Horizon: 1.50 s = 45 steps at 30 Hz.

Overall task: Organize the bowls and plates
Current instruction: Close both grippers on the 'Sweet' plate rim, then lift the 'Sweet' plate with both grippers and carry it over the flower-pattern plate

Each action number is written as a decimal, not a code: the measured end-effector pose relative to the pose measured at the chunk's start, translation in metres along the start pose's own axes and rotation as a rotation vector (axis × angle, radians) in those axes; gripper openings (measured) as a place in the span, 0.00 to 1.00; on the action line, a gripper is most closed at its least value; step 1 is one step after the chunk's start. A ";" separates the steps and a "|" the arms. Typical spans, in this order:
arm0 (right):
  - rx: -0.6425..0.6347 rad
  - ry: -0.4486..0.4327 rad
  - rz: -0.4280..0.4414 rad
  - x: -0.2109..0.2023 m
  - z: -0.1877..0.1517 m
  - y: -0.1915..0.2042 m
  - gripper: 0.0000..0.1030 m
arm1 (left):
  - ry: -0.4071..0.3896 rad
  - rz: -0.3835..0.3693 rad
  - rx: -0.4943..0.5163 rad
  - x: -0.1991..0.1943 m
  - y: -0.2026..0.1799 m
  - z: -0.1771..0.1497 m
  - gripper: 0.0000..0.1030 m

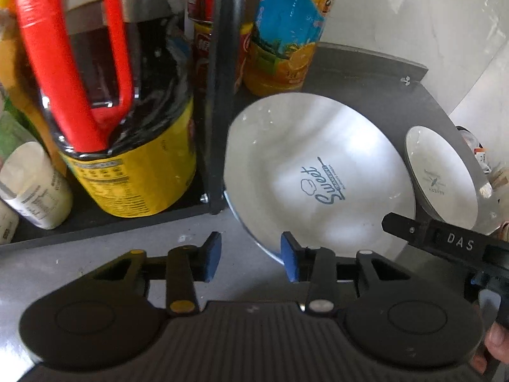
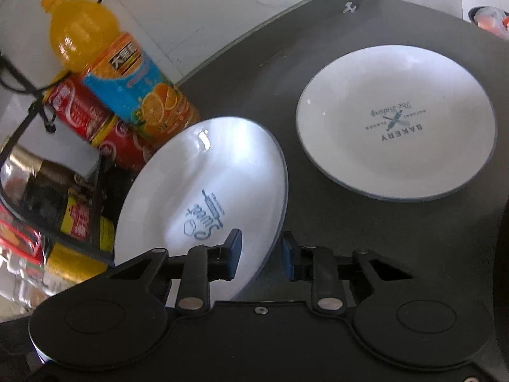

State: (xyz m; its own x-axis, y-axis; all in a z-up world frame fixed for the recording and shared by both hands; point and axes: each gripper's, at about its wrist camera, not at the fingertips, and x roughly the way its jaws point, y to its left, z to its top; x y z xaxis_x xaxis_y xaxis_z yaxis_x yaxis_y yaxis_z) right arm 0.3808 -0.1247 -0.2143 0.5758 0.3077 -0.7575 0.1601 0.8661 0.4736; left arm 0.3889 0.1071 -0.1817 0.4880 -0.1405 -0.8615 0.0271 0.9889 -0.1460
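- plates first: the "sweet" plate [image 2: 203, 191] is tilted up on edge, lifted off the dark grey shelf [image 2: 366, 222], with its printed face toward the right wrist camera.
- right gripper [image 2: 261, 254] has its blue pads on either side of that plate's near rim, one pad [image 2: 234, 248] in front of the face and the other behind the edge. looks clamped on the rim, gap is narrow.
- the "bakery" plate [image 2: 396, 121] lies flat on the same shelf, further back and to the right, well apart from the tilted one.
- left gripper [image 1: 251, 258] is spread wide with nothing between the pads. its right pad [image 1: 289, 254] sits just in front of the sweet plate's [image 1: 318, 172] lower edge, can't tell if it's touching. the left pad is over the pale grey counter [image 1: 63, 261].
- in the left wrist view the bakery plate [image 1: 442, 175] shows small at the right, and the right gripper's [image 1: 445, 242] black arm comes in from the right side, marked "das".
- clutter on the left: an orange juice bottle [image 2: 121, 73] with a blue label, red cans [image 2: 86, 111] just beside it, all stacked against the pale wall.
- closer to the left wrist camera there's a big jug of dark liquid [image 1: 127, 121] with a red handle and yellow label, plus a white bottle [image 1: 35, 184] lying near its left, behind a black upright post [image 1: 219, 95].
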 end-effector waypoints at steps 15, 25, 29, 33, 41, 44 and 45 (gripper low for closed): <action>0.115 0.014 0.025 0.024 0.015 -0.014 0.20 | 0.023 -0.014 -0.075 0.031 0.000 0.008 0.24; 0.088 0.052 0.019 0.020 0.017 -0.016 0.09 | 0.004 -0.013 -0.096 0.032 0.005 0.006 0.24; 0.081 0.039 0.002 0.010 0.014 -0.012 0.08 | 0.013 -0.020 -0.120 0.033 0.006 0.008 0.21; 0.070 0.023 -0.026 -0.002 0.011 -0.009 0.08 | -0.001 -0.044 -0.138 0.027 0.009 0.009 0.18; 0.020 0.008 -0.043 -0.021 0.005 -0.001 0.09 | -0.022 -0.072 -0.167 0.009 0.017 0.006 0.12; 0.005 0.005 -0.035 -0.026 0.001 -0.001 0.09 | -0.025 -0.073 -0.182 0.001 0.017 0.003 0.11; 0.002 0.005 -0.031 -0.028 0.000 -0.001 0.09 | -0.031 -0.071 -0.184 -0.002 0.016 0.003 0.11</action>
State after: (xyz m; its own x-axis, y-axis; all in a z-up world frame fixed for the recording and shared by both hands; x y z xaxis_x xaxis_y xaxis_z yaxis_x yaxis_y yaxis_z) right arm 0.3641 -0.1343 -0.1936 0.5666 0.2827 -0.7740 0.1798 0.8743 0.4509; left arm 0.3907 0.1236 -0.1812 0.5169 -0.2052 -0.8311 -0.0962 0.9508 -0.2946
